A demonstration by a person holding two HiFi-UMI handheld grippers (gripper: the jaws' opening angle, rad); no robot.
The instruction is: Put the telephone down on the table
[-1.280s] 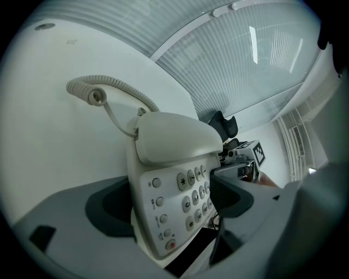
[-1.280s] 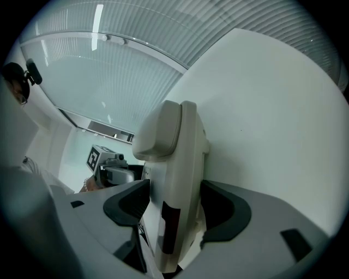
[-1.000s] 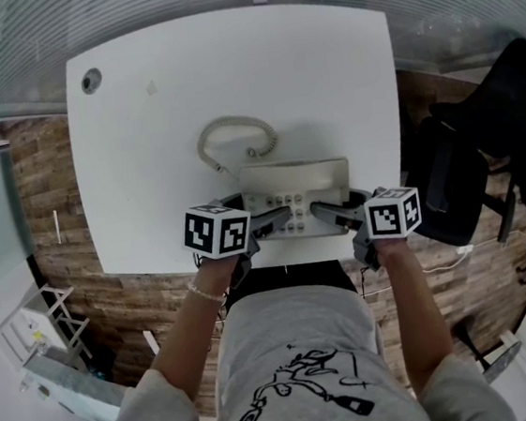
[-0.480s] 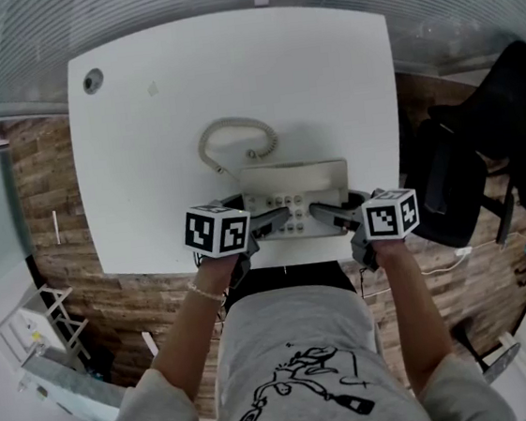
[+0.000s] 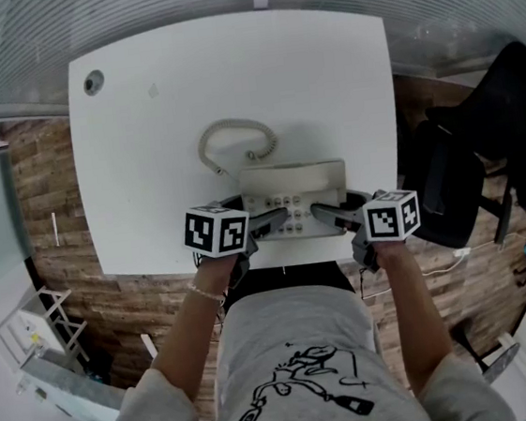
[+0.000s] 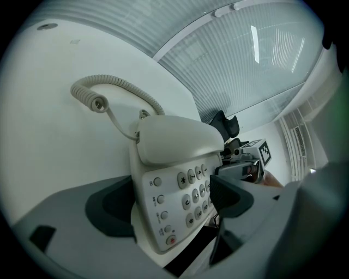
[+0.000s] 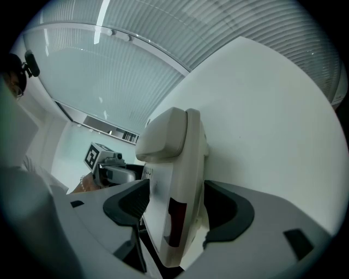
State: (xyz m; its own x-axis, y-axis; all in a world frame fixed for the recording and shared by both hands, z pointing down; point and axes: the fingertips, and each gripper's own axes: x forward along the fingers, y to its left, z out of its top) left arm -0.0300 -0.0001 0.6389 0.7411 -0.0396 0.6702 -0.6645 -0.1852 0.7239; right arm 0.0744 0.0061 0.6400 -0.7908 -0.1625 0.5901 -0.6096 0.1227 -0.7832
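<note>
The telephone point(image 5: 294, 195) lies level at the near edge of the table point(image 5: 229, 77); the left gripper point(image 5: 278, 218) and right gripper point(image 5: 326, 213) each pinch 1 front corner, jaws closed on its body. Holding it with 2 grips probably keeps it flat and the handset seated.

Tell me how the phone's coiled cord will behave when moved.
The coiled cord looks floppy and springy: lying in a loose loop on the table, it should trail and stretch rather than resist. The telephone, clamped between the left claw and right claw, looks like rigid plastic. Its handset only rests on top, so tilting might dislodge it.
</note>
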